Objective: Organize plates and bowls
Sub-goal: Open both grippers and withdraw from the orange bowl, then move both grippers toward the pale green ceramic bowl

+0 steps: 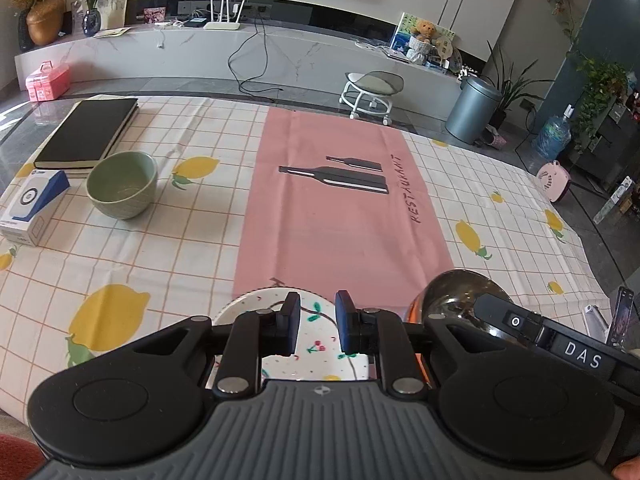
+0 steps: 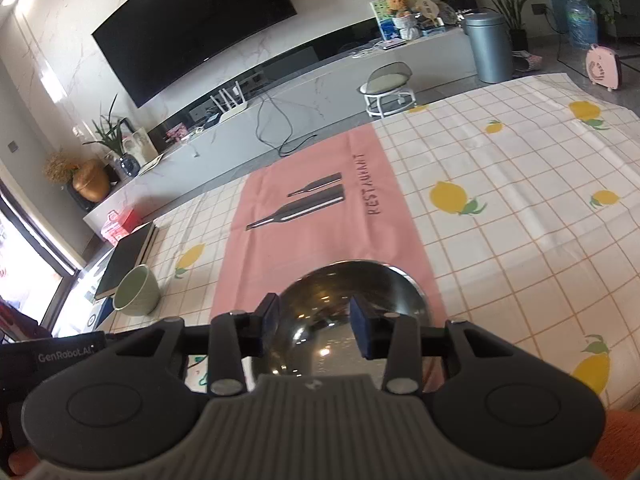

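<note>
A checked tablecloth [image 1: 168, 248] with lemon prints covered the table, and a pink mat [image 1: 340, 208] printed with bottles lay along its middle. A black book [image 1: 90, 132] lay at the far left edge, with a white and blue box [image 1: 34, 208] just beside it. A green bowl [image 1: 122, 188] stood upright on the cloth next to both. A shiny metal bowl [image 2: 352, 312] sat on the near end of the mat, and a white patterned plate [image 1: 316, 328] lay beside it on its left. The left gripper [image 1: 318, 322] hovered above the plate, its jaws a little apart and grasping nothing. The right gripper [image 2: 314, 326] hung over the metal bowl with its jaws released, its pads clear of the bowl.
</note>
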`<state>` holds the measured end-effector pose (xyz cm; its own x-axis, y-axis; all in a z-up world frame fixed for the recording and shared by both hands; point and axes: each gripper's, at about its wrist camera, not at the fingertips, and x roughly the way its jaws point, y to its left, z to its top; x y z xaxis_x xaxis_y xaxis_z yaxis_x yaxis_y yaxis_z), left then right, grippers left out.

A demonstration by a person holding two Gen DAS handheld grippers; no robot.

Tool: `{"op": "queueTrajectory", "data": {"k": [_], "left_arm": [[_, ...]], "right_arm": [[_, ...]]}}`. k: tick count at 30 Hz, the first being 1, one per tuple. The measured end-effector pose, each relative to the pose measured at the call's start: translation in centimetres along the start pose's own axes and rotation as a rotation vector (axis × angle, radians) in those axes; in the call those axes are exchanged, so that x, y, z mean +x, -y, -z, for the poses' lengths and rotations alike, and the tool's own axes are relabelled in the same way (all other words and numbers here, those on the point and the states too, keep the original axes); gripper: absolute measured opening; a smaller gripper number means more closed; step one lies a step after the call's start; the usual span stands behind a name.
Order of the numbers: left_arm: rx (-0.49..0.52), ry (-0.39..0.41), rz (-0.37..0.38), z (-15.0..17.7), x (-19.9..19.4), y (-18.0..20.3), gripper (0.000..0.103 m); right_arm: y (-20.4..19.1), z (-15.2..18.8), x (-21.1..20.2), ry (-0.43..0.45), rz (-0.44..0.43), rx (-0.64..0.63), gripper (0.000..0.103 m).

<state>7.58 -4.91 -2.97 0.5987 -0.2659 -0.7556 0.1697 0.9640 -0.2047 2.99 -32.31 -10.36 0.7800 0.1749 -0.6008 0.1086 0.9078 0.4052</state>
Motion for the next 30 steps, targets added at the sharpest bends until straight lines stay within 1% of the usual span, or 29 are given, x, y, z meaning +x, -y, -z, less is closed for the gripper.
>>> {"op": "queueTrajectory", "data": {"k": [2, 5, 10, 15, 17, 20, 22, 24, 26, 30], "left_arm": [[0.000, 0.009, -0.023, -0.4, -0.6, -1.4, 0.020], [-0.004, 0.031, -0.057, -1.1, -1.6, -3.8, 0.020], [-0.065, 0.061, -0.054, -2.5, -3.1, -9.0, 0.020], [-0.109, 0.096, -0.081, -4.1, -3.7, -13.7, 0.020], [-0.143, 0.090, -0.066, -4.6, -3.4, -15.3, 0.020], [-0.185, 0.057, -0.027, -5.0, -1.9, -17.3, 0.020], [-0.184, 0.030, -0.033, -5.0, -0.7, -18.1, 0.020], [-0.195, 0.020, -0.044, -5.2, 0.4, -19.0, 0.021], [-0.220, 0.013, -0.038, -5.6, 1.3, -20.1, 0.021], [-0.247, 0.024, -0.015, -6.4, 2.8, -21.7, 0.028]], "right_arm": [[-1.8, 0.1, 0.4, -0.013, -0.014, -0.027, 0.044], [-4.4, 0.2, 1.4, -0.050, -0.054, -0.074, 0.045], [-9.6, 0.5, 3.5, -0.101, -0.109, -0.184, 0.045], [-13.3, 0.2, 6.3, -0.162, -0.160, -0.198, 0.045], [-14.6, 0.1, 7.6, -0.190, -0.166, -0.193, 0.045], [-16.6, 0.0, 9.6, -0.215, -0.143, -0.221, 0.045], [-17.9, -0.1, 10.9, -0.226, -0.124, -0.256, 0.047], [-19.0, -0.2, 12.5, -0.251, -0.111, -0.287, 0.047], [-19.8, -0.3, 14.1, -0.283, -0.100, -0.289, 0.047], [-20.9, -0.9, 17.8, -0.366, -0.123, -0.250, 0.047]]}}
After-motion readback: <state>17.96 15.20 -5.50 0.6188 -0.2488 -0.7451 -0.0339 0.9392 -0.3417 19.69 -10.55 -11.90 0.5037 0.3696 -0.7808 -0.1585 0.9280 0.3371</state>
